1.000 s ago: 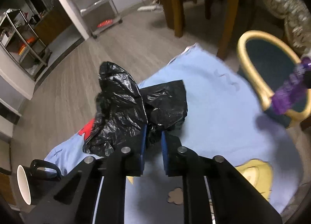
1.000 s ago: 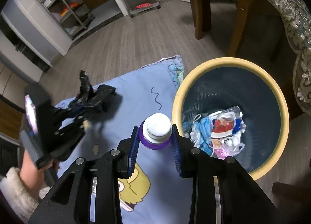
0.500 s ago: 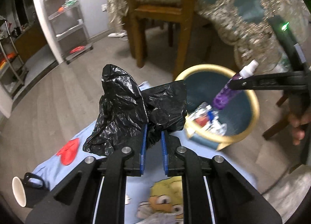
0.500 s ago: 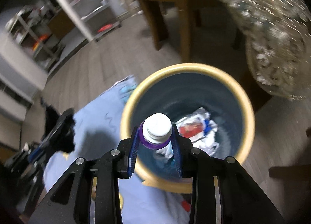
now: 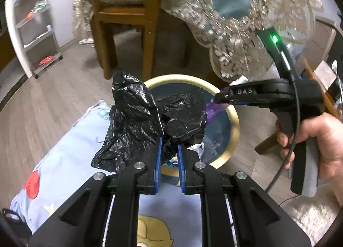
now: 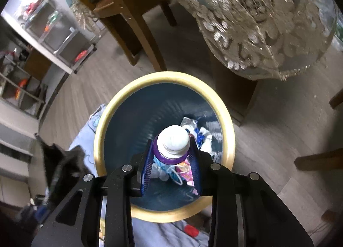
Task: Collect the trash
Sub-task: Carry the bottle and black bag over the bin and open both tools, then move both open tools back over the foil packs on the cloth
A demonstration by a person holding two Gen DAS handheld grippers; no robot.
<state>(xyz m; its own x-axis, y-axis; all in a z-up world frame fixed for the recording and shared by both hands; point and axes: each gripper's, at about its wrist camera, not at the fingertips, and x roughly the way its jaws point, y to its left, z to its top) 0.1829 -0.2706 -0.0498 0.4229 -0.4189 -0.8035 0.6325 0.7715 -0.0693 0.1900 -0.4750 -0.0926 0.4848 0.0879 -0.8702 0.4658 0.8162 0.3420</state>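
Closest to the left wrist camera, the left gripper [image 5: 169, 139] has its blue pads pinched together on a crumpled black plastic bag [image 5: 150, 122], which billows up and forward from the fingertips and hangs over the near edge of a trash bin [image 5: 234, 118]. Under that gripper lies a light blue cartoon-print blanket [image 5: 64, 150] spread on the grey wood floor, with a red shape near its left edge. In the right wrist view, the right gripper [image 6: 172, 152] is clamped on the neck of a purple bottle [image 6: 171, 158] with a white cap, held directly over the bin's open mouth. The bin has a yellow rim [image 6: 163, 76] and a dark blue ribbed inside, and crumpled wrappers and colourful packaging [image 6: 199, 135] lie at its bottom. From the left view the right gripper [image 5: 223, 97] reaches in from the right side over the bin, with a person's hand [image 5: 310, 146] wrapped round its handle. Beyond the bin stand the legs of a wooden chair [image 5: 120, 22] and a table draped with a teal cloth edged in pale lace [image 5: 235, 32]. Farther left, metal shelving racks [image 6: 62, 32] stand against the wall.
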